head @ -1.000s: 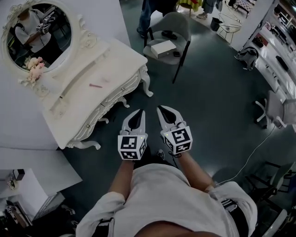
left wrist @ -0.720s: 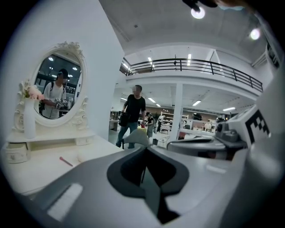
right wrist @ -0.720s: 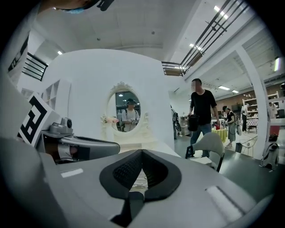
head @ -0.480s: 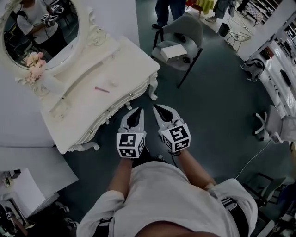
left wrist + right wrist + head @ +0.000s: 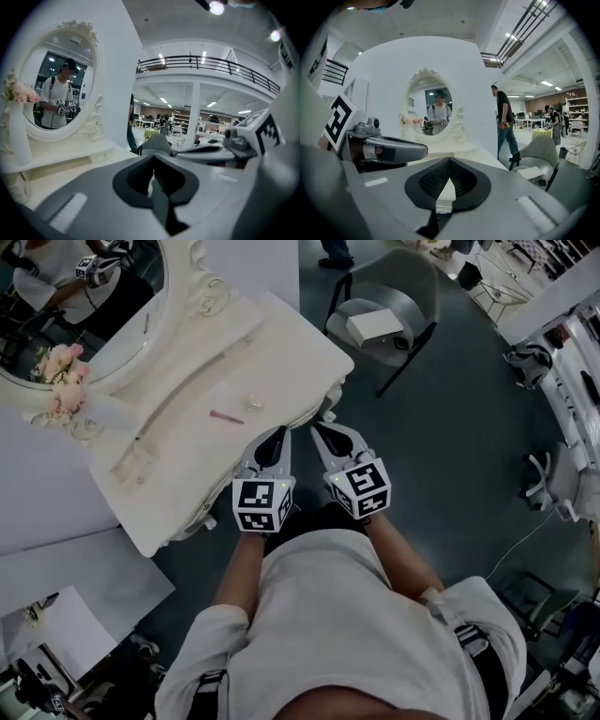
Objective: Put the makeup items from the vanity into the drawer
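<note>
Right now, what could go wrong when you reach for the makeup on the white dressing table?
1. Both the left gripper and the right gripper are shut and empty; unless they open first, they might just knock the thin pink stick off the white vanity top.
2. The small clear item beside it looks tiny and easy to miss.
3. No drawer looks open yet, so things have nowhere to go.

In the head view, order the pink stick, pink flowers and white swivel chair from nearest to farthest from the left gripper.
1. Pink stick: on the vanity top, just left of the left gripper.
2. Pink flowers: at the vanity's back left.
3. White swivel chair: on the floor, far right.
</note>
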### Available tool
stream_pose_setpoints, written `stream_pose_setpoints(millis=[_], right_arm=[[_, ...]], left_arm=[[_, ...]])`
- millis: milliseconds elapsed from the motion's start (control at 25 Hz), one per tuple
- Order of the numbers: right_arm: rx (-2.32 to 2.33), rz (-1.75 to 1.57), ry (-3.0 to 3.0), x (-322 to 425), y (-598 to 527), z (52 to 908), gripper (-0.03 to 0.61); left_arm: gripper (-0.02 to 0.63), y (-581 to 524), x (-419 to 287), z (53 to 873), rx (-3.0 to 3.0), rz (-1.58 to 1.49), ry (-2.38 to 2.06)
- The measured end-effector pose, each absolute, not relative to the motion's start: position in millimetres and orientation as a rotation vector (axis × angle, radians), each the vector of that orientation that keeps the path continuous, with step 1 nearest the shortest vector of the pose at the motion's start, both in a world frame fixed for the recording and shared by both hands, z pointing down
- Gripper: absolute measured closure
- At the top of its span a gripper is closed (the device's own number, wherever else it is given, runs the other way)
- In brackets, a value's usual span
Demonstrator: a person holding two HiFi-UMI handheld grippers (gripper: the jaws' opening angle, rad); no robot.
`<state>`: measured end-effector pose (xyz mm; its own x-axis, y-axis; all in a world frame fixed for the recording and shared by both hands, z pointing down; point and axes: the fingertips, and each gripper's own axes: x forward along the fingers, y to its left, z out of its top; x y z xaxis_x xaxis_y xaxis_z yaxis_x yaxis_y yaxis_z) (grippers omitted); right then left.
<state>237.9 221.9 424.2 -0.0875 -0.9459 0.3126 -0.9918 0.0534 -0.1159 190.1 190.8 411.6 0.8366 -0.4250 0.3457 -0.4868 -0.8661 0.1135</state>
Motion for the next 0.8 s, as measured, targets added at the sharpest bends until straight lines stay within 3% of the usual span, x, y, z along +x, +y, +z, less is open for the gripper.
stream_pose_setpoints(millis=[800], right_arm=[[1.374,0.598,-2.377,245,76,527,0.578]], left_arm=[[0.611,68,199,522,2.46,0.936,-0.926]])
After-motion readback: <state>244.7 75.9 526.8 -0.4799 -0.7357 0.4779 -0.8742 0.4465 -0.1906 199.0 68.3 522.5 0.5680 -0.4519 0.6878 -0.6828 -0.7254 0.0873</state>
